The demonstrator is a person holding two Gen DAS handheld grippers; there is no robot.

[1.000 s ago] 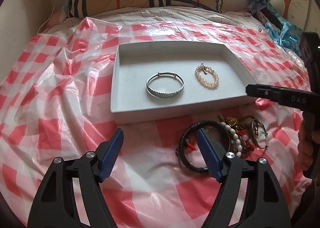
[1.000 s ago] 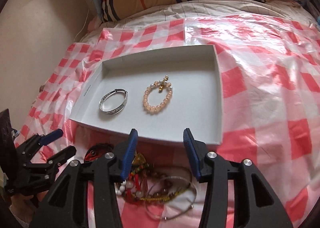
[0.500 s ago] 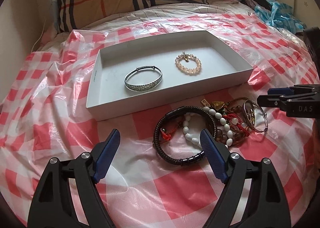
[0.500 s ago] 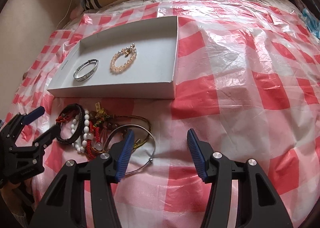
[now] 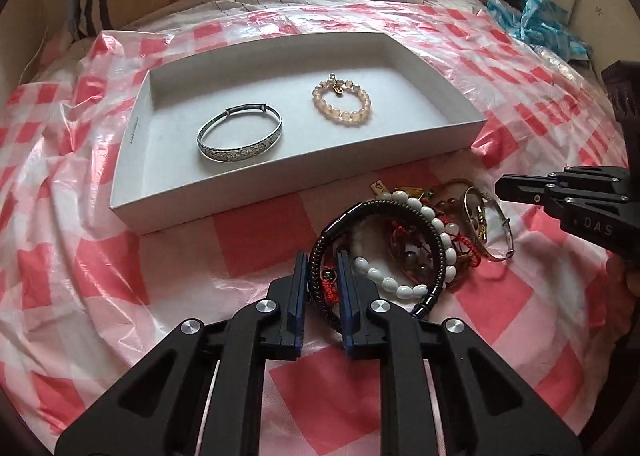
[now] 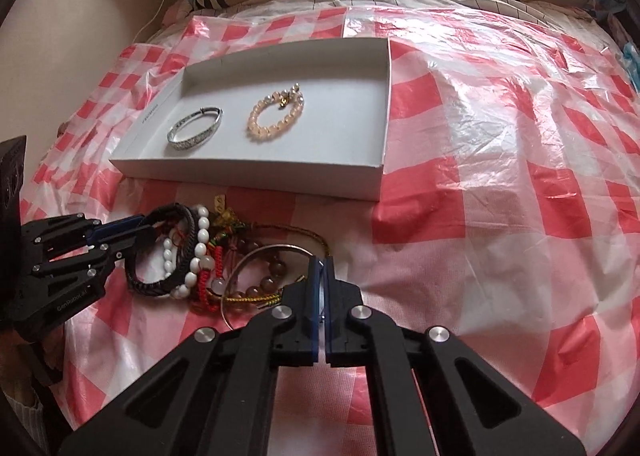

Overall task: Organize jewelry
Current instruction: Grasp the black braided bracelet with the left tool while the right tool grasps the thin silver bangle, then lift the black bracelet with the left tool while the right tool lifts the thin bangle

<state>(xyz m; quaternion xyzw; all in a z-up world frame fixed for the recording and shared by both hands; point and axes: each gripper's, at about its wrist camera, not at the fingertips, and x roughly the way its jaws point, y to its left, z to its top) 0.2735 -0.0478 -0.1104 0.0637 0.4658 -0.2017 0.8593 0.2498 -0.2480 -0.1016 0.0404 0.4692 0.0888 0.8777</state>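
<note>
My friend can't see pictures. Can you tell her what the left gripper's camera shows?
The left gripper pinches a black braided bracelet at the edge of a tangled pile of bracelets on a red-and-white checked sheet. Behind it, a white tray holds a silver bangle and a peach bead bracelet. The right gripper pokes in from the right.

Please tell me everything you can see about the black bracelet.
The black bracelet is a thick braided cord, leather-like, with a segmented dark clasp. It lies on the checked sheet before the white box, in the jewelry pile. White beads cross it. The left gripper is shut on its near edge.
</note>
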